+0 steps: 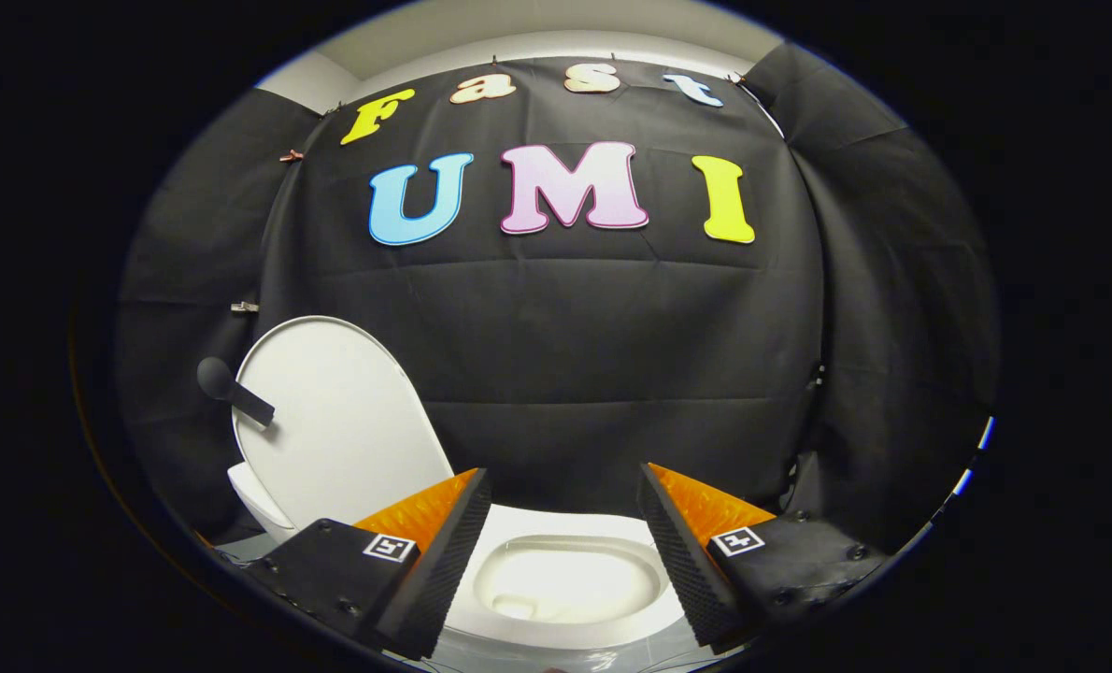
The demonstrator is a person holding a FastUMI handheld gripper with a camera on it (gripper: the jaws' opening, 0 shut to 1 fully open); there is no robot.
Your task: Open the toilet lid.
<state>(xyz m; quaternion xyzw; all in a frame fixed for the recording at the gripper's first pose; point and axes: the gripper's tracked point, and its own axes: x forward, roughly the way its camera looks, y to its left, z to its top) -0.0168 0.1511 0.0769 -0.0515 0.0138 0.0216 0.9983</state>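
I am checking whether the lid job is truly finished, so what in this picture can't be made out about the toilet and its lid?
- Lid hinge: in the gripper view, hidden behind the left finger.
- Toilet bowl sides and front rim: covered by both fingers of the open gripper, which holds nothing.
- Dark knobbed handle on the lid: how it is fastened is too small to tell.
- What the upright lid rests against: hidden behind the lid itself.

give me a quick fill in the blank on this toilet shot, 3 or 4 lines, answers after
1. The toilet lid stands ____, raised off the seat.
2. The gripper has its fingers ____, with nothing held between them.
3. Seen between the fingers lies the toilet's ____, uncovered.
4. The dark knobbed handle is fixed to the ____.

Missing words: open; open; bowl; lid
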